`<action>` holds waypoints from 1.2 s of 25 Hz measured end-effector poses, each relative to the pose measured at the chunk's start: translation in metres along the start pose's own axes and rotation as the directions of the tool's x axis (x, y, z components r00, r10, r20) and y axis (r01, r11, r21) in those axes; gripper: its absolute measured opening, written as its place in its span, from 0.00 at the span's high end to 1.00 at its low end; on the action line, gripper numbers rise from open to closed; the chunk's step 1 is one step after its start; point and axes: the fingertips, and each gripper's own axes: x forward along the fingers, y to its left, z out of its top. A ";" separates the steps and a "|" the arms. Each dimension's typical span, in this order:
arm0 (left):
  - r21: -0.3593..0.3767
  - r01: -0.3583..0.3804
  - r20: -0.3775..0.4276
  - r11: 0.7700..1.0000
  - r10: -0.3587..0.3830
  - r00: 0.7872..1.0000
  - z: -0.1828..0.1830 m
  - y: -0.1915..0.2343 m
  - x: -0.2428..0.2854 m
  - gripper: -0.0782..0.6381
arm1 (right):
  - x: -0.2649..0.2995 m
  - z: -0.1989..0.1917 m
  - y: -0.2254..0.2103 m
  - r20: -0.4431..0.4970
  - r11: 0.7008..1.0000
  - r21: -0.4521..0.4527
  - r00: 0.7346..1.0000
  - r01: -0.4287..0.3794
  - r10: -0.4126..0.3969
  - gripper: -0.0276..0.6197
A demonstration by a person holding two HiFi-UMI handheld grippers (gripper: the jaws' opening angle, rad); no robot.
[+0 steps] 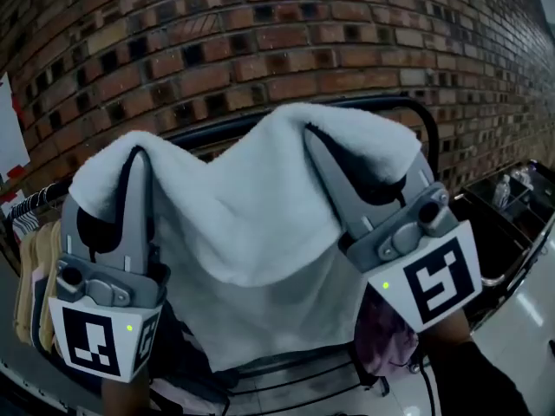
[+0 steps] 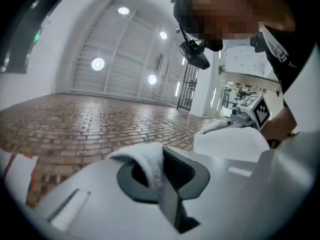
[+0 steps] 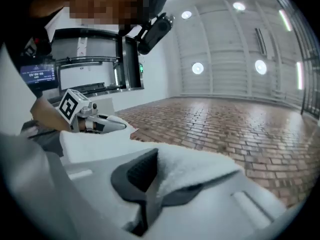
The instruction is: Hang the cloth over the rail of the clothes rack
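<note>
**White cloth held up at the rail by both grippers**

The white cloth (image 1: 251,206) is spread in the air just in front of the black rail (image 1: 392,102) of the clothes rack (image 1: 431,148), on the person's side of it. Its upper edge rises to about the rail's height and hides the middle stretch of the rail. The rail shows only to either side, as a sloping piece at the left and a curved end at the right. Whether the cloth touches the rail cannot be told.

The left gripper (image 1: 132,170) has the cloth's upper left corner, below and in front of the rail's left part. Its jaws are pressed together on a thin fold of the cloth, which drapes over the jaw tips. The right gripper (image 1: 323,150) has the upper right part of the cloth and sits higher, close under the rail's curved end. Its jaws are likewise closed tight, with a thicker fold of cloth pinched between them and spilling over one side.

Between the two grippers the top edge sags in a shallow dip, and the rest of the cloth hangs down well below the rail.

A brick wall (image 1: 260,33) stands behind the rail. Tan garments (image 1: 30,276) hang below the rail's left end, and a pinkish garment (image 1: 390,341) shows under its right end.
</note>
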 end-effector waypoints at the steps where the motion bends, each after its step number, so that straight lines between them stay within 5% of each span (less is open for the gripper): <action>1: 0.043 0.002 0.009 0.999 -0.003 1.000 0.008 0.009 0.012 0.87 | 0.012 0.006 -0.012 0.004 0.999 -0.035 1.000 0.002 -0.002 0.94; 7: 0.279 0.032 -0.110 0.960 -0.001 0.994 -0.011 0.062 0.083 0.87 | 0.088 0.011 -0.075 -0.053 0.993 -0.115 0.998 0.020 -0.026 0.94; 11: 0.352 0.046 -0.179 0.935 0.019 0.984 -0.052 0.084 0.125 0.87 | 0.145 -0.014 -0.088 -0.133 0.981 -0.188 0.991 -0.050 0.026 0.94; 14: 0.417 0.156 -0.319 0.895 -0.017 0.948 -0.096 0.080 0.156 0.87 | 0.181 -0.062 -0.078 -0.296 0.936 -0.297 0.950 -0.191 0.100 0.94; 16: 0.441 0.276 -0.440 0.854 -0.062 0.896 -0.131 0.071 0.173 0.87 | 0.200 -0.099 -0.068 -0.426 0.899 -0.302 0.888 -0.318 0.171 0.94; 18: 0.386 0.443 -0.594 0.809 -0.150 0.790 -0.176 0.056 0.177 0.87 | 0.210 -0.131 -0.048 -0.533 0.864 -0.219 0.797 -0.453 0.283 0.94; 20: 0.209 0.611 -0.743 0.764 -0.282 0.607 -0.228 0.031 0.165 0.87 | 0.211 -0.164 -0.021 -0.621 0.809 -0.108 0.675 -0.577 0.398 0.94; 22: -0.021 0.713 -0.836 0.701 -0.403 0.371 -0.277 0.006 0.137 0.87 | 0.206 -0.197 0.003 -0.697 0.744 -0.041 0.552 -0.667 0.457 0.94; 23: -0.154 0.732 -0.860 0.663 -0.455 0.231 -0.297 -0.005 0.115 0.87 | 0.202 -0.213 0.013 -0.730 0.711 -0.018 0.496 -0.703 0.471 0.94; 24: -0.302 0.720 -0.856 0.624 -0.511 0.084 -0.313 -0.016 0.090 0.87 | 0.196 -0.228 0.023 -0.754 0.677 0.024 0.431 -0.736 0.496 0.94; 25: -0.443 0.677 -0.820 0.588 -0.571 -0.041 -0.321 -0.028 0.068 0.87 | 0.187 -0.240 0.035 -0.762 0.640 0.101 0.354 -0.762 0.542 0.94; 26: -0.558 0.613 -0.768 0.559 -0.627 -0.128 -0.323 -0.038 0.052 0.87 | 0.175 -0.247 0.047 -0.750 0.599 0.209 0.266 -0.773 0.606 0.94; 28: -0.704 0.476 -0.676 0.528 -0.704 -0.219 -0.321 -0.050 0.032 0.86 | 0.149 -0.256 0.067 -0.690 0.514 0.434 0.094 -0.739 0.718 0.94; 30: -0.756 0.398 -0.635 0.520 -0.731 -0.250 -0.321 -0.052 0.023 0.83 | 0.133 -0.264 0.075 -0.657 0.473 0.557 -0.014 -0.683 0.754 0.94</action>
